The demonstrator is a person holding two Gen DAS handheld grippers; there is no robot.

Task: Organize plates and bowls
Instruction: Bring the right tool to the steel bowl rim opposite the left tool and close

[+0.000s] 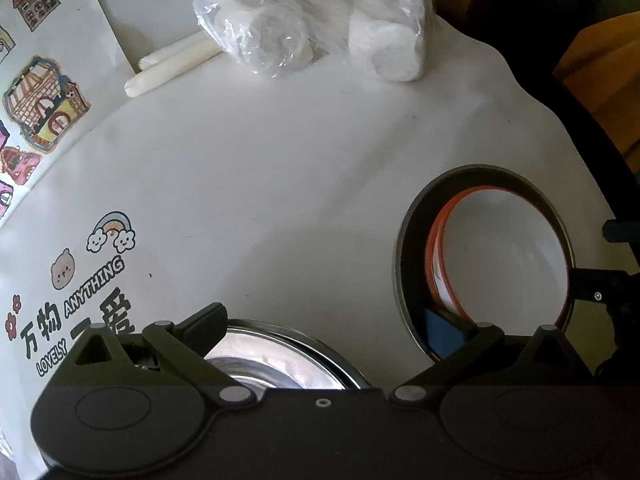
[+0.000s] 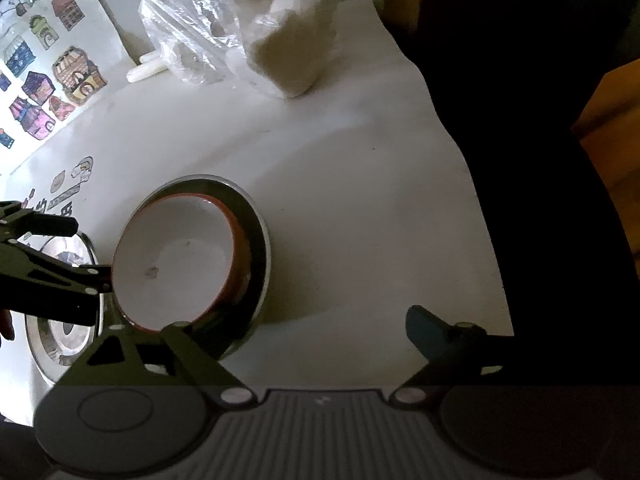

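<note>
Sitting between open right jaws, white bowl (image 2: 176,264), in dark bowl (image 2: 256,240)

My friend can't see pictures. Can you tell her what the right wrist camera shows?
A white bowl with an orange rim sits tilted inside a dark bowl on a white table. The right tool is open, and the left tool reaches in beside a shiny metal bowl.
</note>
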